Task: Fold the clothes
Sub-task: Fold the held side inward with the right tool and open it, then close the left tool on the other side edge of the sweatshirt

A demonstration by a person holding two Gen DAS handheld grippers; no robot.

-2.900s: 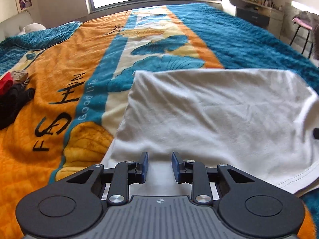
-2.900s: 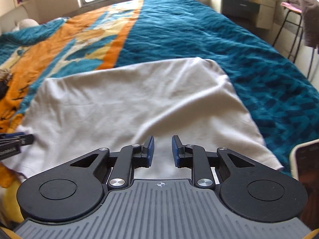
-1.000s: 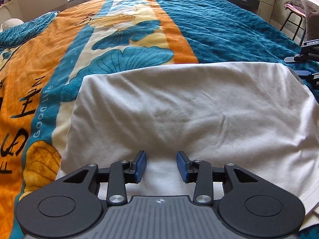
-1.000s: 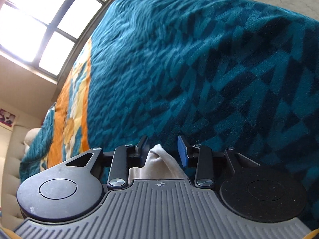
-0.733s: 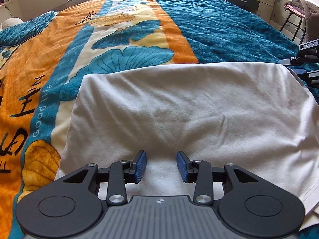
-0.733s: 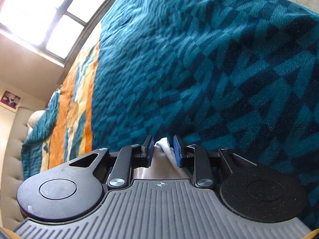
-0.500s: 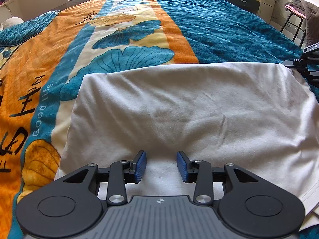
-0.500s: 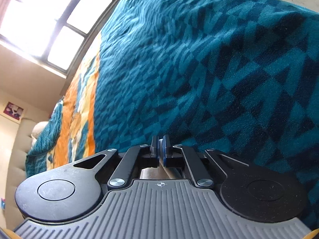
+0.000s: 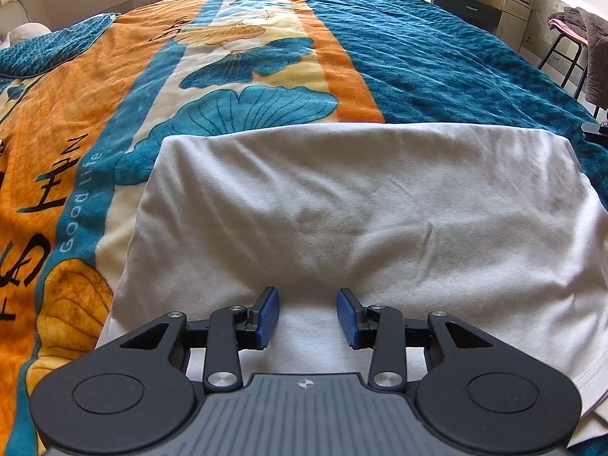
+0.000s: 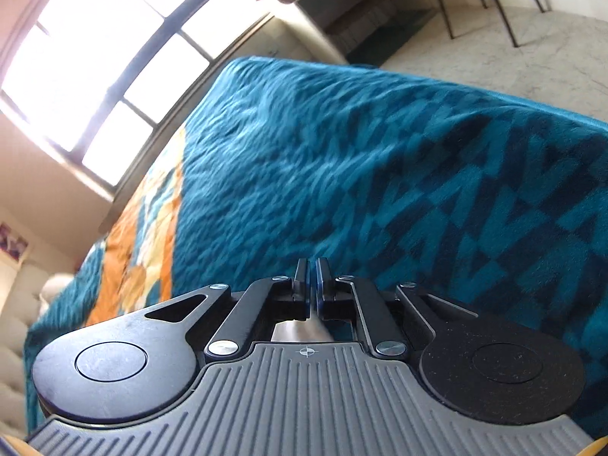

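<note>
A white shirt (image 9: 361, 209) lies folded flat on the bed, filling the middle of the left wrist view. My left gripper (image 9: 307, 315) is open and hovers over the shirt's near edge, holding nothing. My right gripper (image 10: 312, 285) is shut on a corner of the white shirt (image 10: 300, 330), which shows as a pinched strip behind the pads. Part of the right gripper (image 9: 596, 127) shows at the shirt's far right corner in the left wrist view.
The bed is covered by a blanket (image 9: 418, 57) in teal, orange and cream. A pillow (image 9: 49, 49) lies at far left. A cabinet (image 9: 478, 7) and a chair with clothes (image 9: 573, 38) stand beyond the bed's right side. Floor (image 10: 513, 60) lies beyond the bed edge.
My right gripper went to the shirt's far right corner, closed on it and has tilted upward. My left gripper stayed open over the near edge.
</note>
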